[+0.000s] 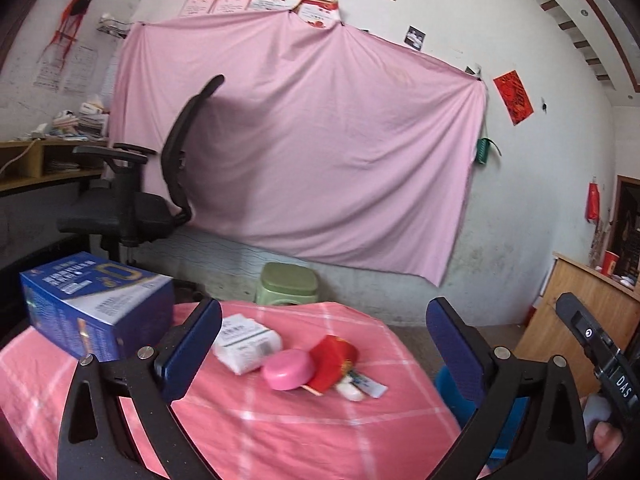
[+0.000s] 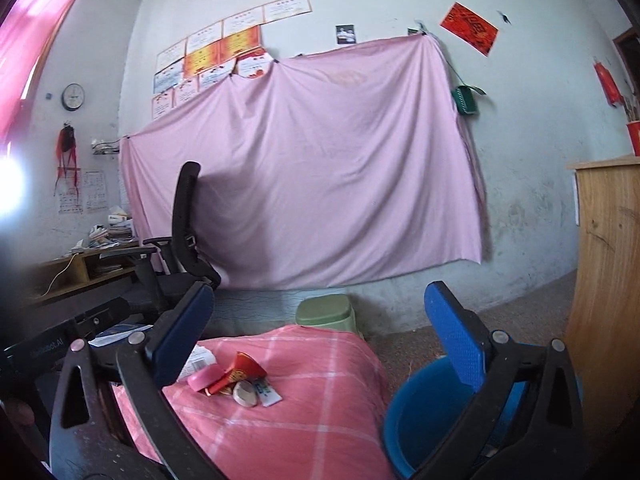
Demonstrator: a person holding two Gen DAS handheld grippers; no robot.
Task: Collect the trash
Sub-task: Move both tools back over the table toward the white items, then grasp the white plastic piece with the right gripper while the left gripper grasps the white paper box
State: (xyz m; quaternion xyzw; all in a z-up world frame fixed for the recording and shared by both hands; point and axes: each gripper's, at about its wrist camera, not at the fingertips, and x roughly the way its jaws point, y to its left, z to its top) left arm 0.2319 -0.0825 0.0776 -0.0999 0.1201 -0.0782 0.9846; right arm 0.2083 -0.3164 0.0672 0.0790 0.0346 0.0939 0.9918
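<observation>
Both grippers are spread wide and empty: ahead of the left gripper [image 1: 324, 344], between its fingers, a pink round lid [image 1: 289, 369], red wrapper [image 1: 332, 362] and white packet [image 1: 246, 344] lie on the pink checked cloth [image 1: 280, 432], while the blue bin [image 2: 424, 412] sits just below the right gripper [image 2: 320, 344].

On the pink checked tablecloth [image 1: 280, 432]: one blue carton [image 1: 96, 304], one white packet [image 1: 246, 344], one pink round lid [image 1: 289, 369], one red wrapper [image 1: 332, 360], one small sachet [image 1: 370, 388]. Beside it: one blue bin [image 2: 424, 412], one green stool [image 1: 289, 284], one office chair [image 1: 152, 184].
</observation>
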